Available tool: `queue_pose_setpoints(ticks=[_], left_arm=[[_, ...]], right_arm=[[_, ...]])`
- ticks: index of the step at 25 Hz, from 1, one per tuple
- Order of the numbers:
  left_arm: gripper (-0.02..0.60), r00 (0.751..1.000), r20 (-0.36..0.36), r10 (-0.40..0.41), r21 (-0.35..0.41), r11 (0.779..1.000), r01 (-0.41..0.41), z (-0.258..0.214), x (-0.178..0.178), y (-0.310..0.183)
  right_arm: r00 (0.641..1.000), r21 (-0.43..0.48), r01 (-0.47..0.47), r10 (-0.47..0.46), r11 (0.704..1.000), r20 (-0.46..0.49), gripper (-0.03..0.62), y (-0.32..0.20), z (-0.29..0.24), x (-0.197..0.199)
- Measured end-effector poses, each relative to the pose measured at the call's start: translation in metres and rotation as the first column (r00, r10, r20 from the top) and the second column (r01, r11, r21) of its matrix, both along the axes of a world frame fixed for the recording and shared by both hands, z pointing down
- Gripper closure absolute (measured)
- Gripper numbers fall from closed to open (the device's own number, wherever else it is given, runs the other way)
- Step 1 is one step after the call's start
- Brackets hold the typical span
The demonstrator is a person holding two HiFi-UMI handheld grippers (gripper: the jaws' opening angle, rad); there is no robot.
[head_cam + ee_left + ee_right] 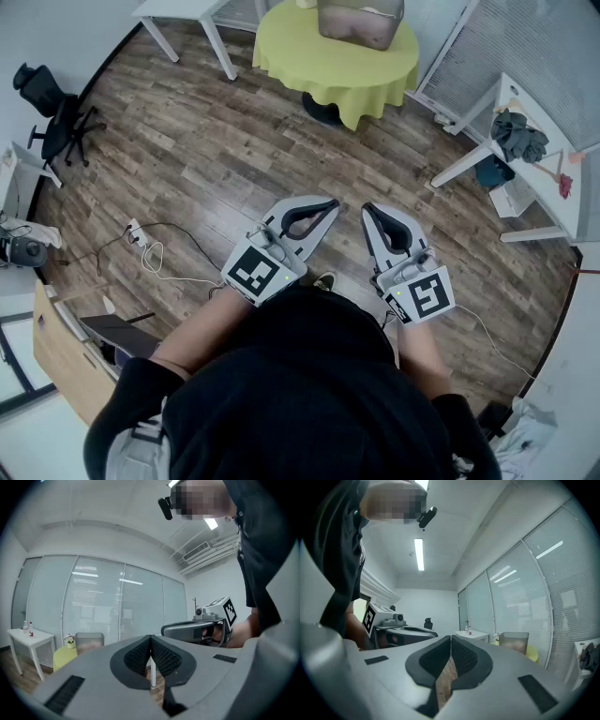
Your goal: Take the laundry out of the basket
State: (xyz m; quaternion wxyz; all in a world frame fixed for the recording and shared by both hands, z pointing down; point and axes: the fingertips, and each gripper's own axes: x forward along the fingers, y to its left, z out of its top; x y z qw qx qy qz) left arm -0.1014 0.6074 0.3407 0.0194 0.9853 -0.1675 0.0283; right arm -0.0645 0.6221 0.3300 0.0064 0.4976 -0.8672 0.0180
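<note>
I hold both claws low and close to my body, above the wooden floor (216, 159), side by side and pointing towards the far end of the room. The left claw (335, 202) is closed: in the left gripper view its two ribbed pads meet at the tip with nothing between them. The right claw (367, 208) is closed in the same way. In its own view the pads press together along the tip, and only floor shows through the gap below them. Neither claw touches the other or anything else.

The basket (361, 19), a translucent bin, stands on the round bench (281, 42) ahead of me, well away from both claws. A yellow-green cloth (375, 84) covers that bench and hangs over its edge. The laundry (366, 33) is inside the basket and shows through the wall as a pale pinkish heap; I cannot tell the single pieces apart. Both gripper views show the same basket small in the distance, in front of the glass wall with blinds.

To my right a white bench (539, 183) carries a bundle of dark clothes (520, 136). To my left an office chair (52, 117) stands near the wall, and a cable (164, 253) lies on the floor.
</note>
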Motion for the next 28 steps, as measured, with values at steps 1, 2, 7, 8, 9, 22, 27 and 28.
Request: queue_pose_setpoints(ticks=[1, 2, 7, 8, 9, 22, 27, 28], left_arm=[[0.575, 1.000, 0.002, 0.000, 0.003, 1.000, 0.000, 0.000, 0.002, 0.001], [0.575, 1.000, 0.004, -0.001, 0.005, 1.000, 0.001, 0.001, 0.004, 0.002], [0.575, 1.000, 0.009, -0.009, -0.003, 1.000, 0.009, 0.001, 0.010, 0.004], [0.575, 1.000, 0.008, -0.011, -0.006, 1.000, 0.011, 0.001, 0.010, 0.002], [0.575, 1.000, 0.007, -0.012, -0.007, 1.000, 0.012, 0.000, 0.010, 0.000], [0.574, 1.000, 0.005, 0.024, 0.021, 0.999, -0.024, 0.004, 0.015, -0.072], [0.575, 0.999, 0.000, 0.038, 0.029, 0.999, -0.038, 0.001, 0.008, -0.116], [0.575, 0.999, 0.001, 0.039, 0.027, 0.999, -0.039, 0.002, 0.007, -0.125]], right_arm=[[1.000, -0.001, 0.001, -0.001, 1.000, 0.001, 0.568, 0.001, 0.000, 0.002], [1.000, -0.002, 0.001, -0.001, 1.000, 0.003, 0.568, 0.002, 0.001, 0.004], [1.000, -0.004, 0.001, -0.001, 1.000, 0.006, 0.568, 0.005, 0.001, 0.012], [1.000, 0.000, 0.002, -0.002, 1.000, 0.011, 0.566, 0.004, 0.000, 0.013], [1.000, 0.005, 0.005, -0.005, 1.000, 0.018, 0.566, 0.003, -0.002, 0.013], [0.999, -0.017, -0.033, 0.033, 0.999, 0.006, 0.566, -0.067, 0.003, 0.018], [0.999, -0.025, -0.044, 0.044, 0.999, 0.000, 0.566, -0.109, 0.004, 0.012], [0.999, -0.029, -0.047, 0.047, 0.998, 0.000, 0.566, -0.118, 0.005, 0.011]])
